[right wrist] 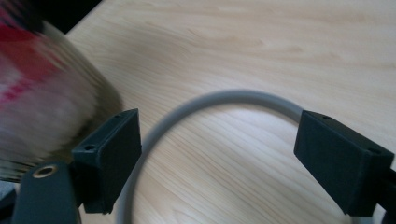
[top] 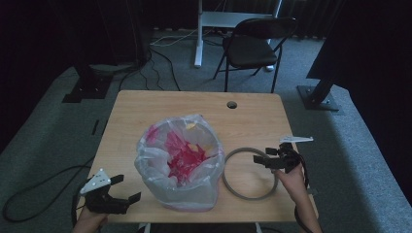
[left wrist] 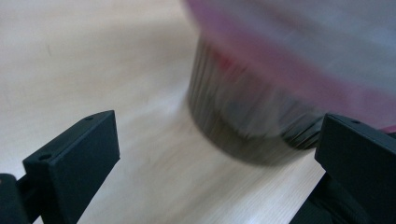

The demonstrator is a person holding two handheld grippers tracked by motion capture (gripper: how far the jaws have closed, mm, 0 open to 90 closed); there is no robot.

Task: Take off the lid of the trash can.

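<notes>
The right gripper, jaws spread and empty, hovers over the grey ring, which lies flat on the table beside the bag-lined bin. The left gripper, also released, faces the bin's blurred base; the liner hides its rim.

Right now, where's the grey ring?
In the high view the grey ring lies flat on the table, right of the bagged bin, with the right claw open above it.
</notes>
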